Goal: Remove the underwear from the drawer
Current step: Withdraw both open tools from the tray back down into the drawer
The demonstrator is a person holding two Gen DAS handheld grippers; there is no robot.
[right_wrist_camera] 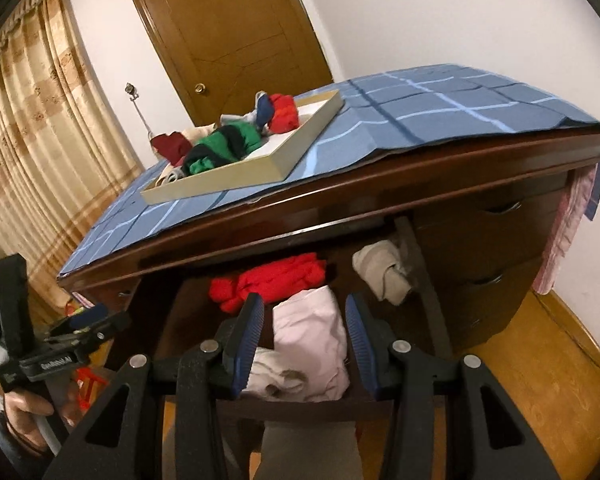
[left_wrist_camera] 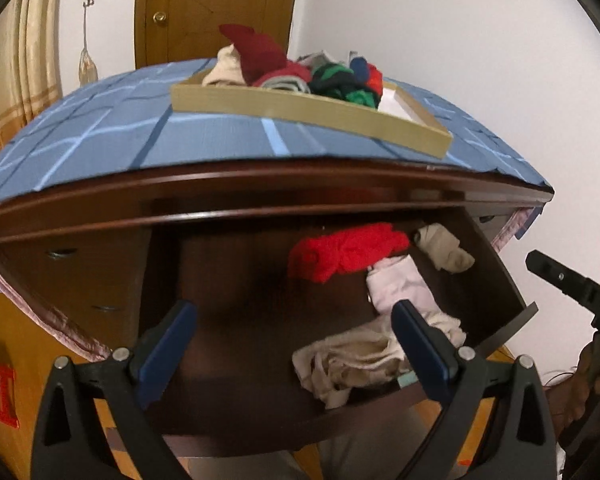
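While the dark wood dresser fills both views, its top acts as a counter under a blue checked cloth, and its upper drawer stands pulled open. A brown door and beige curtains sit behind, with wood floor at the right. On the cloth rests a shallow tan tray piled with rolled garments: dark red, grey, green-and-black striped, blue, bright red.

Inside the drawer the underwear lies toward the right half: a red bundle at the back, a cream piece in the back right corner, a pale pink folded piece in the middle, and a crumpled beige piece at the front edge. The left half of the drawer floor is bare dark wood.

Left gripper hovers over the drawer front, blue-padded fingers spread wide, nothing between them, right finger overlapping the beige piece in view. Right gripper points into the drawer, fingers partly apart on either side of the pink piece; contact with the cloth cannot be told.

Writing: white letters "DAS" on the right gripper body in the left wrist view; the mirrored label on the left gripper body is unreadable. A hand holds the left gripper's handle.
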